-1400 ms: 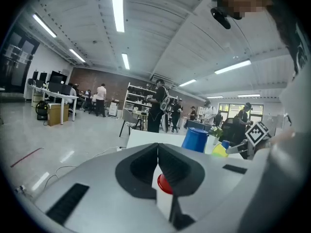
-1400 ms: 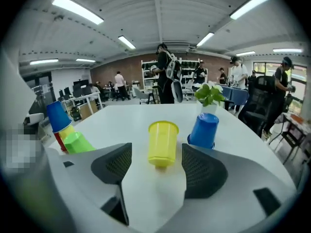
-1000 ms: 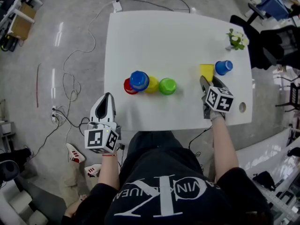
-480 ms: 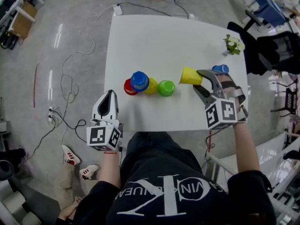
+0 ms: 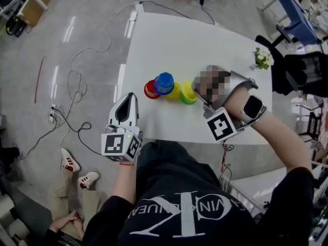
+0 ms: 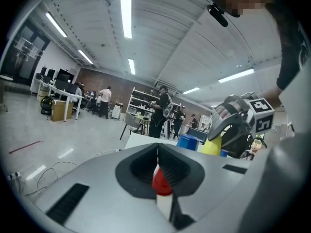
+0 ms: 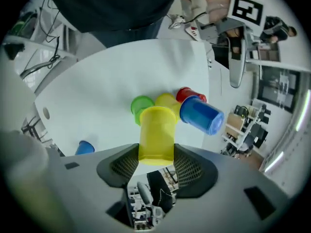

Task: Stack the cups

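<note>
While the right gripper holds a yellow plastic cup in its jaws by the green plastic cup, the left gripper rests, jaws together; a blue plastic cup waits apart.

Bright, even light from ceiling strips; glare streaks the floor; the 2 gripper views bend strongly at the edges.

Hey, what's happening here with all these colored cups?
A person is stacking plastic cups with two handheld grippers. The right gripper holds a yellow cup right by the green cup, which stands beside a blue cup and a red cup on the white table. The left gripper is shut and empty, off the table's near edge.
</note>
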